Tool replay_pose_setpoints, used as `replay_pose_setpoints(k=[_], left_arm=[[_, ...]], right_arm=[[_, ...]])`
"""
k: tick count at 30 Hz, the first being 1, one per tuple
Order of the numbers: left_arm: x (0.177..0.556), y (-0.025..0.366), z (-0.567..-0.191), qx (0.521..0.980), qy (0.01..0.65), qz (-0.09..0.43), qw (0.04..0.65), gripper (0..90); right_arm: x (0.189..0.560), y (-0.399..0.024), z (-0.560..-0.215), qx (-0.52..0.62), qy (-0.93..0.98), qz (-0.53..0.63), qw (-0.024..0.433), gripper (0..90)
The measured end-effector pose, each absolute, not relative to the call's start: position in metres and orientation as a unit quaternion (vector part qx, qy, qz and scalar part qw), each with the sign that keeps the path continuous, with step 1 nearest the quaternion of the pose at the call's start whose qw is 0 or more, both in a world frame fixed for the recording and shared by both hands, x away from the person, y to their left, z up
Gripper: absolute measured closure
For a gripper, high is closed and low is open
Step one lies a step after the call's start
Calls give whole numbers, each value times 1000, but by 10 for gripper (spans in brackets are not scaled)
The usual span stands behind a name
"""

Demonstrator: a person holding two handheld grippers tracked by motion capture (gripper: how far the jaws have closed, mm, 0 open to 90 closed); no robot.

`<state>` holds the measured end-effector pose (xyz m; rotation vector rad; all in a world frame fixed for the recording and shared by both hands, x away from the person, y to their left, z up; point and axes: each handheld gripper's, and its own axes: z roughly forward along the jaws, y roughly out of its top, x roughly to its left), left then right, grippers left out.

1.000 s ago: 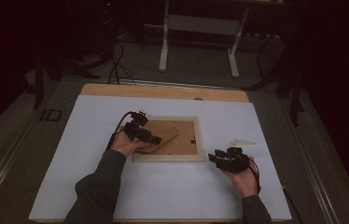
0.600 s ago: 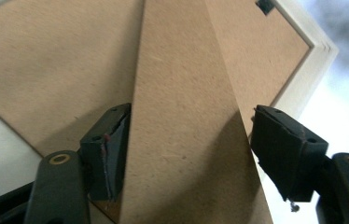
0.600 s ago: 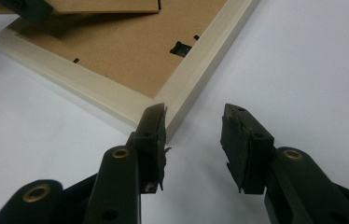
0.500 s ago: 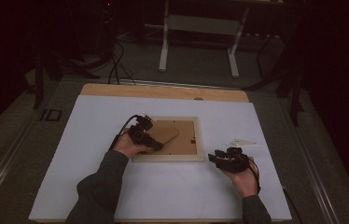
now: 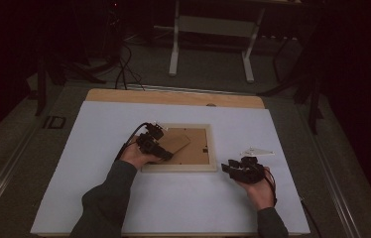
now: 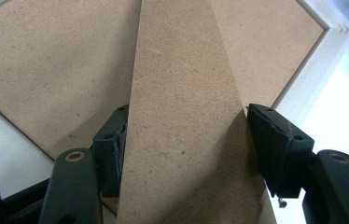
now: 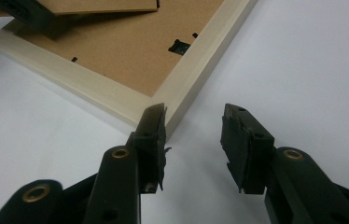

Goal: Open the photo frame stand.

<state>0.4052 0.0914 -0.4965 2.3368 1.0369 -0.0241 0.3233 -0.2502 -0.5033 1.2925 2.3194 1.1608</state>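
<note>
Two grippers on the job, and I'd call it roughly halfway. My left gripper (image 6: 182, 140) has its jaws either side of the fold-out stand (image 6: 186, 116) on the picture frame (image 5: 179, 147), which lies face down mid-table; they've just been closing in, though I can't tell if they're pinching yet. Right gripper (image 7: 193, 140) sits open by the frame's corner, holding nothing. Lifting the stand looks like what's left.
</note>
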Motion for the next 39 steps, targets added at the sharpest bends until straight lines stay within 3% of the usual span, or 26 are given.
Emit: replay_pose_setpoints(k=[39], left_arm=[[378,75,-478,890,346,109,275,372]], right_arm=[[323,-249,-504,444,794,396,120,592]])
